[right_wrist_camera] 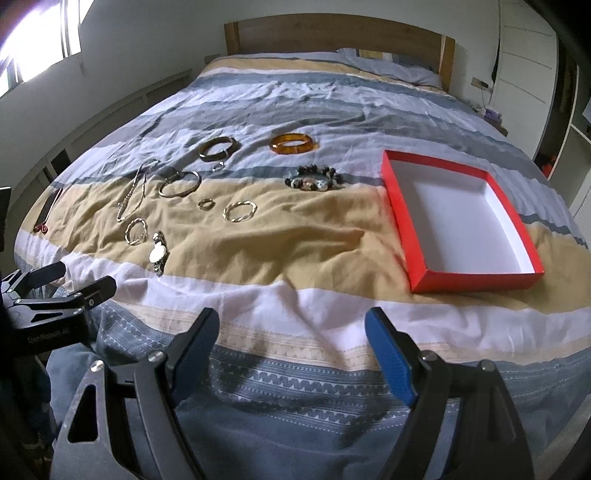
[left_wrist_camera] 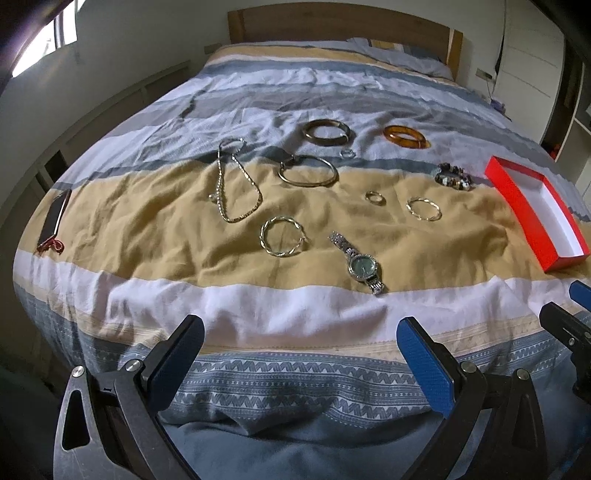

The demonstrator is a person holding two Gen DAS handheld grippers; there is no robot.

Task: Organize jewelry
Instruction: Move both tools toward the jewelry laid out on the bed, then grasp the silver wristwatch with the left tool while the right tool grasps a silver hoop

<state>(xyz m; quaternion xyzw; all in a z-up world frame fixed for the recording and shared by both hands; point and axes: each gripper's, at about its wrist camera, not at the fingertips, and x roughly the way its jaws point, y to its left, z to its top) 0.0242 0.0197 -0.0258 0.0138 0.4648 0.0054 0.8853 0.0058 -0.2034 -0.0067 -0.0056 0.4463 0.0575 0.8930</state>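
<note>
1. The left tool (left_wrist_camera: 299, 332) is showing two black angular fingers with textured blue pads (left_wrist_camera: 424, 365) and silver round screws at the pivots.
2. The right tool (right_wrist_camera: 291, 332) is looking the same: black fingers (right_wrist_camera: 192, 347), blue pads, silver screws.
3. Faint grey lettering is marking the black body.

Duvet cover (left_wrist_camera: 155, 206): soft woven cloth, matt, rumpled into fine creases.
Headboard (left_wrist_camera: 332, 22): smooth wood with a low sheen.
Red box (right_wrist_camera: 461, 218): matt red card outside, plain white paper lining.
Watch (left_wrist_camera: 360, 264): polished silver metal links, glossy glass face.
Amber bangle (left_wrist_camera: 406, 136), beyond the watch: translucent, glossy, resin-like.
Chain necklace (left_wrist_camera: 236, 184), left of the watch: bright metal.
Tongs, left (left_wrist_camera: 299, 339): matt black plastic arms, blue ribbed pads (left_wrist_camera: 424, 365).
</note>
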